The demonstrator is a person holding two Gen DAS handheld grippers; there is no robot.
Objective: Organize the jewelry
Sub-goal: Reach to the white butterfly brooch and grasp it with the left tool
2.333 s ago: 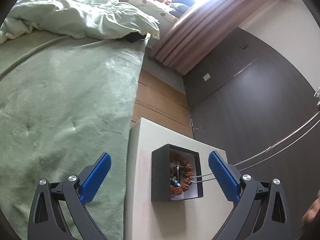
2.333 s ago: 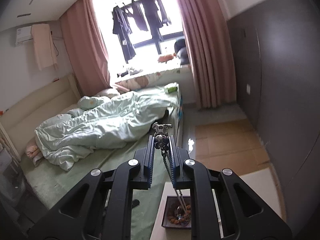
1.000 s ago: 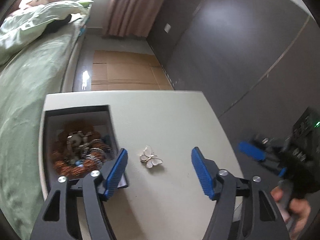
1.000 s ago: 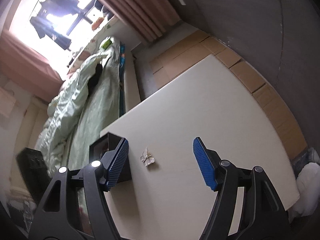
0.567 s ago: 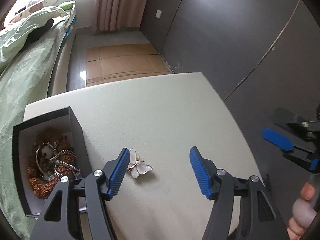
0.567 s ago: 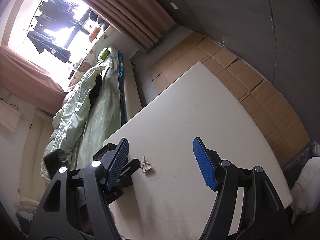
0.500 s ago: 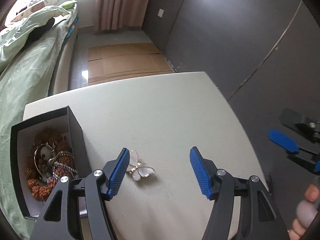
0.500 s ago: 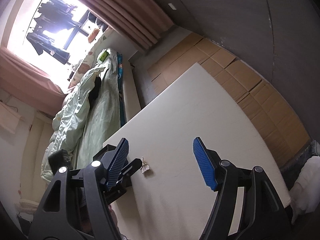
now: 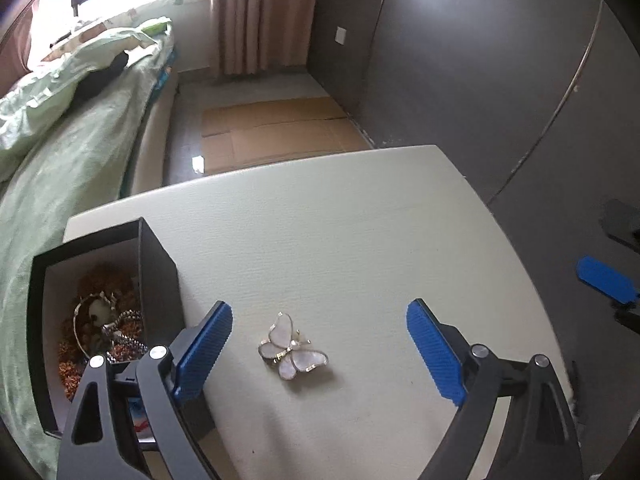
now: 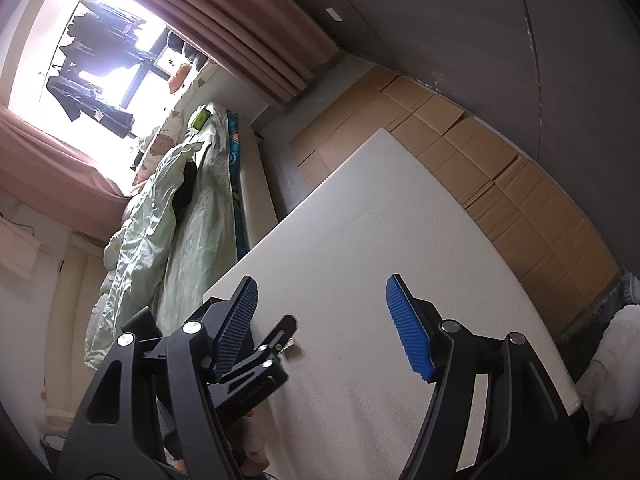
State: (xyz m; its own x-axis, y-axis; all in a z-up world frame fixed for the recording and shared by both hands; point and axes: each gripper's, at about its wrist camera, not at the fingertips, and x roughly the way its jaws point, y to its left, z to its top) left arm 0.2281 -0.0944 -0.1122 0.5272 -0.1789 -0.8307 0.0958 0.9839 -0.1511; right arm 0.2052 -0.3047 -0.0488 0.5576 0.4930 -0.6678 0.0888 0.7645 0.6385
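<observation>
A white butterfly brooch (image 9: 292, 346) with a gold rim lies on the cream table (image 9: 340, 216). My left gripper (image 9: 320, 340) is open and low over the table, its blue pads on either side of the brooch, not touching it. A black jewelry box (image 9: 158, 264) stands at the table's left edge, holding brown beads and a silver chain (image 9: 106, 328). My right gripper (image 10: 320, 320) is open and empty above the table; one of its blue pads (image 9: 606, 280) shows at the right in the left wrist view. In the right wrist view the left gripper's frame (image 10: 256, 360) hides most of the brooch.
A bed with a green blanket (image 9: 60, 152) runs along the table's left side. Flattened cardboard (image 9: 272, 132) covers the floor beyond the table. A dark wall (image 9: 500, 60) stands to the right. A white bag (image 10: 612, 364) lies past the table's right corner.
The right gripper let go of the necklace, which now lies in the box, and opened. The left gripper swung right from the box and came in until the brooch sits between its pads.
</observation>
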